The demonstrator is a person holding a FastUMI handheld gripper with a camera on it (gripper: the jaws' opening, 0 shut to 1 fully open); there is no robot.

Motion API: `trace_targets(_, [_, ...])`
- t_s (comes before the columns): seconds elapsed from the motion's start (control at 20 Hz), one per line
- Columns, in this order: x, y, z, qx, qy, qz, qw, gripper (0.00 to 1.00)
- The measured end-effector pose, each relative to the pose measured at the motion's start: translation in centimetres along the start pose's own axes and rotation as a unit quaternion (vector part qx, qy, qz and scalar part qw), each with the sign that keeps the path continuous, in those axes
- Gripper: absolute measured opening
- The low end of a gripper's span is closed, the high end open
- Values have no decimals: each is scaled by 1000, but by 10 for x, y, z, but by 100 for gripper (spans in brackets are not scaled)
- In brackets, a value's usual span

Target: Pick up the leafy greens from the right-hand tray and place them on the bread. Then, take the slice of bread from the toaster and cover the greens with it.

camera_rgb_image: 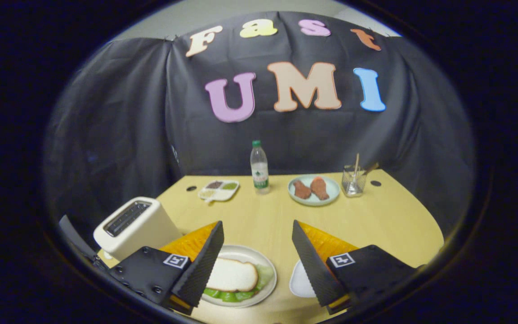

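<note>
Your gripper (257, 261) hangs wide and empty; the bread (232, 275) already covers the greens (264, 274), between your fingers.

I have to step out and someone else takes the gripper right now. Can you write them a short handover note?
Gripper: open, holding nothing, fingers spread on either side of the plate.
On the plate: a slice of bread lies on top of the leafy greens, which poke out around it.
Toaster: beside the plate; no bread visible in its slot.
White tray: by the other finger; no greens visible on it.
Done: greens look covered.
Left: apparently nothing; check the slice sits square.
</note>
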State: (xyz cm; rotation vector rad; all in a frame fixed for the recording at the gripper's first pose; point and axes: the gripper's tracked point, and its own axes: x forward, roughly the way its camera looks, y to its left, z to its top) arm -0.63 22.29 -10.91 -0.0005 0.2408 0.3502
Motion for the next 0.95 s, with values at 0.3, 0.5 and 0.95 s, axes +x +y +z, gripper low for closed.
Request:
trace_targets(0.3, [-31,-28,77,-6,-90,1,996,97])
trace_targets(0.5, [-54,-49,110,-42,-128,-15,991,97])
trace_targets(0.95, [-75,-92,118,-43,-139,-29,989,97])
